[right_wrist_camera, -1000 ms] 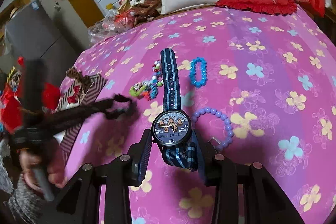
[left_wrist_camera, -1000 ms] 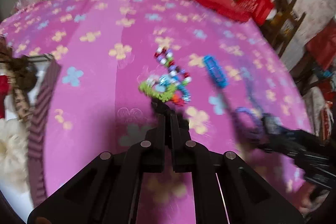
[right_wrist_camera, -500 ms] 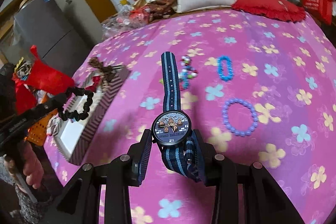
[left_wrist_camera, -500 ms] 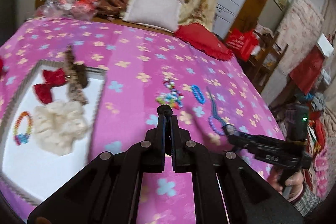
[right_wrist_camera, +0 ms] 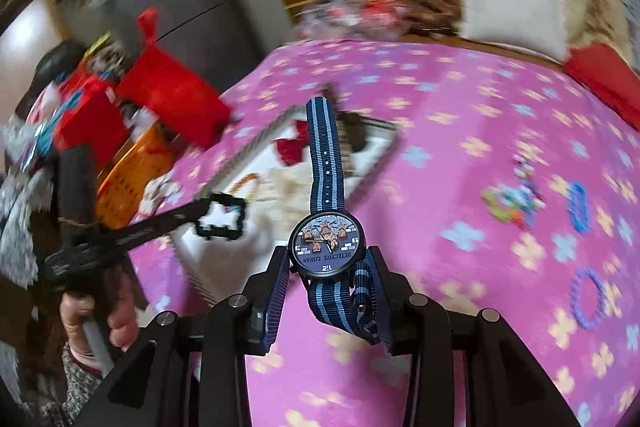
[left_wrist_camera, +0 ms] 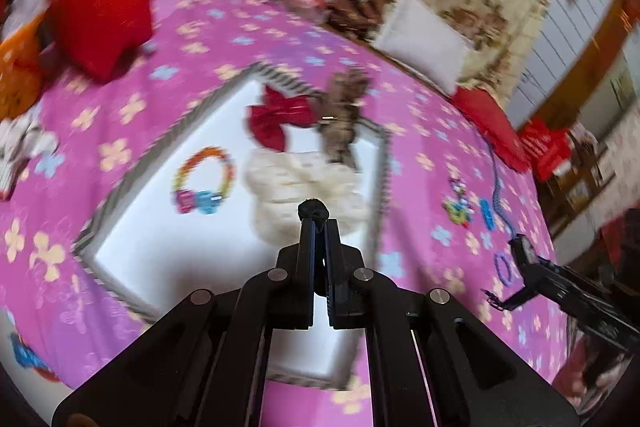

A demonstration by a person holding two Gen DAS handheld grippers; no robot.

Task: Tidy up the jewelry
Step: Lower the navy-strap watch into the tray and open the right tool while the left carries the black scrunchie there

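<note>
Bracelet [right_wrist_camera: 221, 216], a light, floppy black bead loop, hangs pinched in the left gripper [left_wrist_camera: 316, 223] above the white tray [left_wrist_camera: 168, 247]. Right gripper [right_wrist_camera: 328, 259] clamps the watch [right_wrist_camera: 327, 246] by its case.

Watch [right_wrist_camera: 327, 246]: woven cloth strap, blue stripes, matt; dark smooth case, glossy face. Bedspread [left_wrist_camera: 224, 39]: soft pink floral cloth. Box [left_wrist_camera: 172, 247]: smooth white inside, striped rim. Scrunchie [left_wrist_camera: 296, 183]: cream, fluffy. Bow [left_wrist_camera: 276, 115]: shiny red fabric. Black bead bracelet [right_wrist_camera: 222, 217]: matt. Grippers: matt black plastic w/ metal screws
</note>
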